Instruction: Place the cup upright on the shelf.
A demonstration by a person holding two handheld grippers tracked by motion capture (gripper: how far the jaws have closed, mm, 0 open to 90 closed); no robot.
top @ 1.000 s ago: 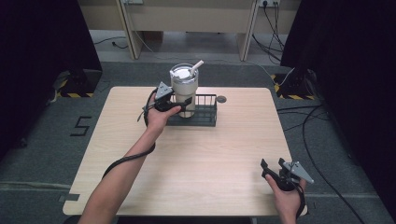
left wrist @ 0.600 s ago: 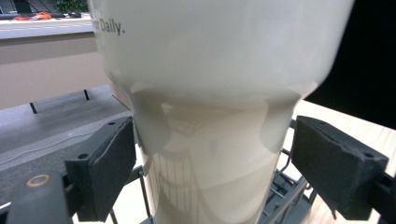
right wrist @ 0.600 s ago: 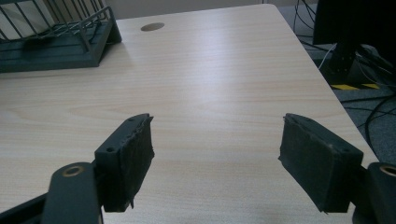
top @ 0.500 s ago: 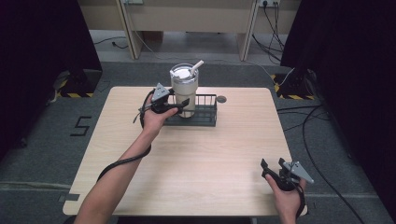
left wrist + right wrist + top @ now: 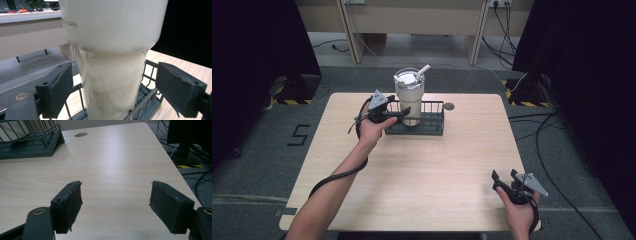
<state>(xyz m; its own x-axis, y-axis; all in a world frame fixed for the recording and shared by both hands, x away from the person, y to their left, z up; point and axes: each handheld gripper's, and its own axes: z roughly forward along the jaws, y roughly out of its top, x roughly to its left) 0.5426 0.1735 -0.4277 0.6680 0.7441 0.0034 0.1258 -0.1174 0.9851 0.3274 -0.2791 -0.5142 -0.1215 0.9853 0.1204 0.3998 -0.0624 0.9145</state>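
Since the earlier high-view pics our left gripper [image 5: 398, 114] has barely shifted, staying at the tumbler [image 5: 409, 97]; right gripper [image 5: 505, 178] hasn't budged.

High view: tumbler stands upright in the wire rack [image 5: 432, 122], just ahead of the left gripper; rack keeps it steady, we reckon. Right one idles near the table [image 5: 437, 170] corner, well apart.

Left gripper view: jaws apart, pads [image 5: 58, 88] on either side of the tumbler [image 5: 112, 75], not clamped; probably lined up to grab.

Right gripper view: jaws wide apart w/ nothing between; rack [image 5: 30, 141] far ahead-left.
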